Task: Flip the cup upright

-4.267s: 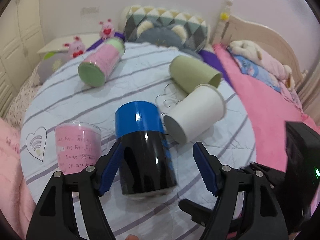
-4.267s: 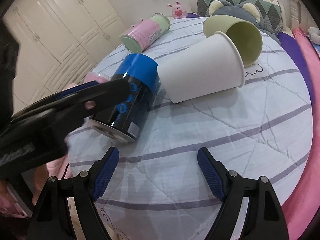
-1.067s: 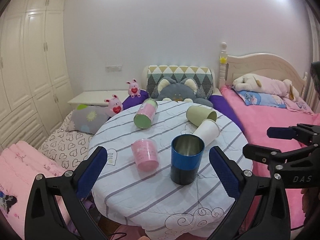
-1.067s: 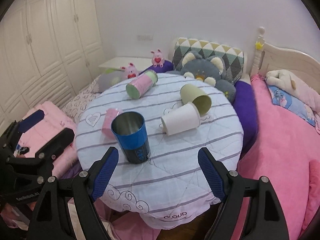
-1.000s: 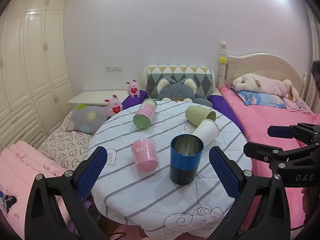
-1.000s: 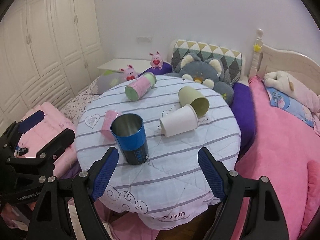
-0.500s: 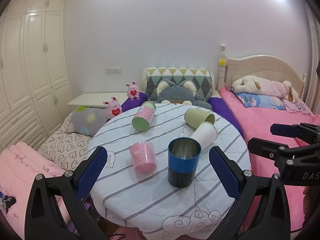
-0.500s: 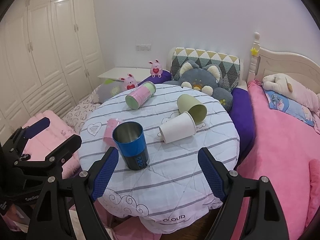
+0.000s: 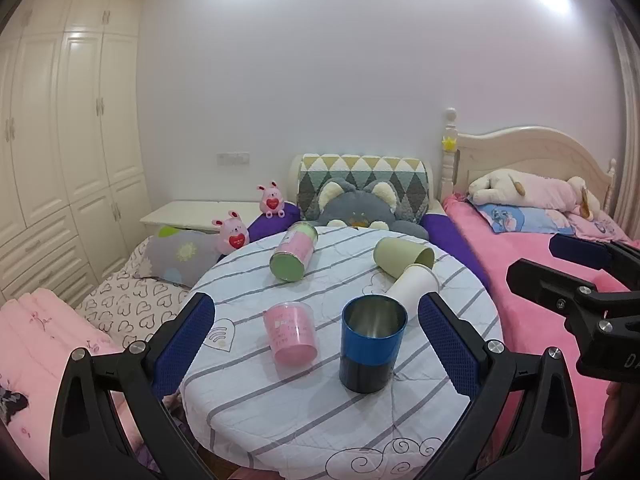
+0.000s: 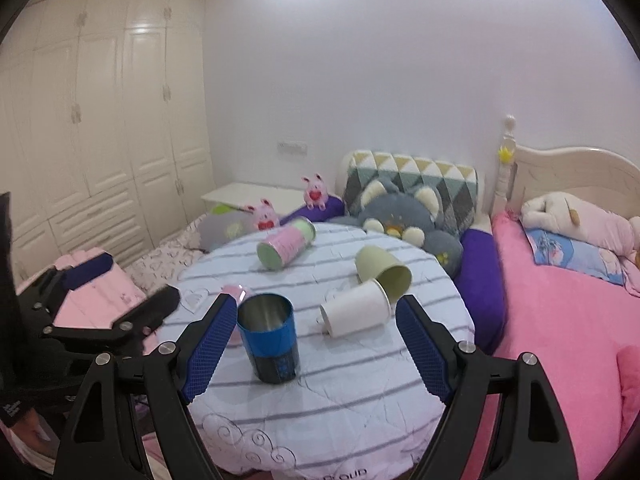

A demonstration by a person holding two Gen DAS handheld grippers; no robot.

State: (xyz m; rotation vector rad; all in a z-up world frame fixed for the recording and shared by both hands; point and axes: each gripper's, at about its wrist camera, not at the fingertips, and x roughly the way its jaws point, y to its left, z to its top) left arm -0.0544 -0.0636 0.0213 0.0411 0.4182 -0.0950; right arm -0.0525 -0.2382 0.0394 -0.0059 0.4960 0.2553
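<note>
A blue and black metal cup [image 9: 371,345] stands upright, mouth up, near the front of the round striped table [image 9: 280,420]; it also shows in the right wrist view [image 10: 270,340]. A pink plastic cup [image 9: 291,334] stands upright to its left. A white paper cup [image 9: 413,285], a pale green cup [image 9: 400,256] and a pink and green tumbler [image 9: 293,252] lie on their sides further back. My left gripper [image 9: 316,344] is open and empty, well back from the table. My right gripper [image 10: 312,348] is open and empty too.
A pink bed [image 9: 552,264] with plush toys lies to the right. A grey cat cushion [image 9: 360,212] and pillows sit behind the table. White wardrobes [image 9: 60,152] line the left wall. Folded pink bedding [image 9: 36,336] is at the left.
The blue cup lay on its side between my left fingers; now it stands upright and released. Both grippers have pulled back and up from the table, still drifting slightly.
</note>
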